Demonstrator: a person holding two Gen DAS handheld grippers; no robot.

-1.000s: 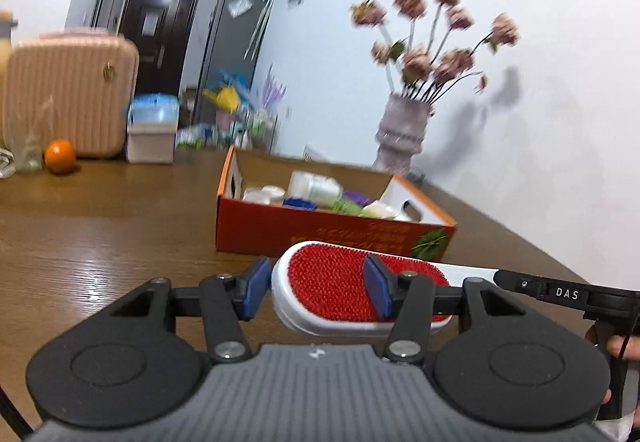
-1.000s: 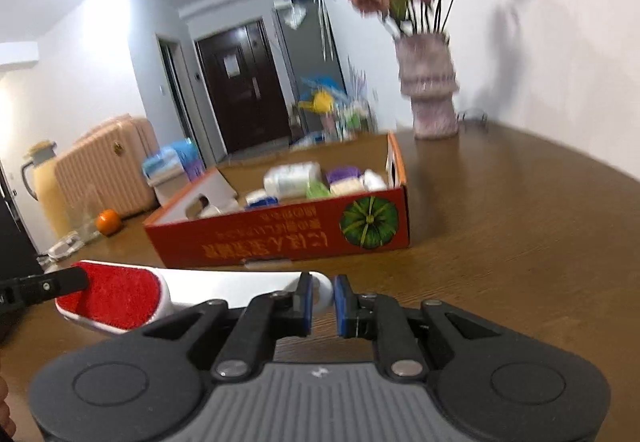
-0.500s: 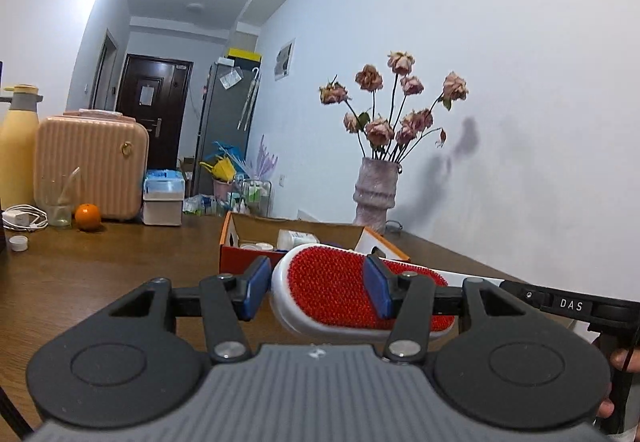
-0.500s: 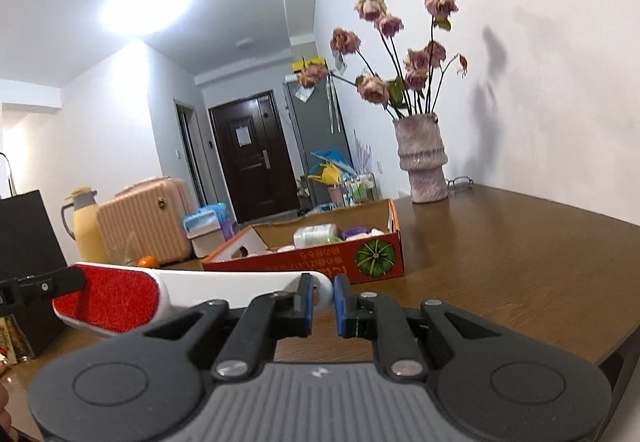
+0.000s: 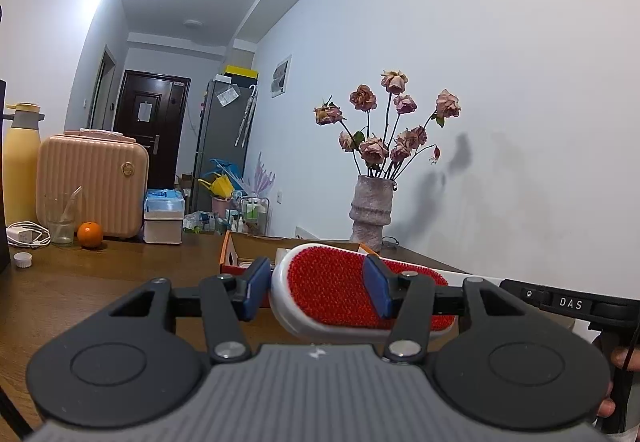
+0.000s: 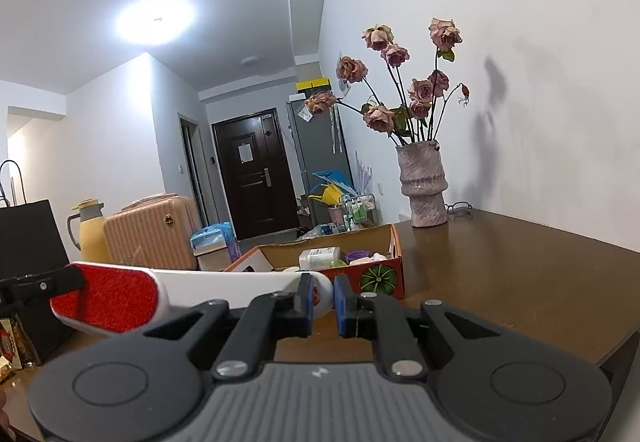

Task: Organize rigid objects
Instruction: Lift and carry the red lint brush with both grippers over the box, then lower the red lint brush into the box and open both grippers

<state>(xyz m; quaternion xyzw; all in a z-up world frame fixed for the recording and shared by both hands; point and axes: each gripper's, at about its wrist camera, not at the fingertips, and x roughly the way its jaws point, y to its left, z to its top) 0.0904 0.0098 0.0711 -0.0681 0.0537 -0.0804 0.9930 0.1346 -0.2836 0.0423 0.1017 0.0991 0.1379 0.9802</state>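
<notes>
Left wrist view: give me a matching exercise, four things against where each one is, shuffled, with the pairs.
Things:
1. lint brush
2. orange
3. vase of dried roses
4. red cardboard box

Places:
A. on the table by the white wall
B. between the jaws of the left gripper
C. beside a drinking glass, in front of the pink suitcase
D. on the table just beyond the brush, partly hidden by it

Pairs: 1-B, 2-C, 3-A, 4-D
</notes>
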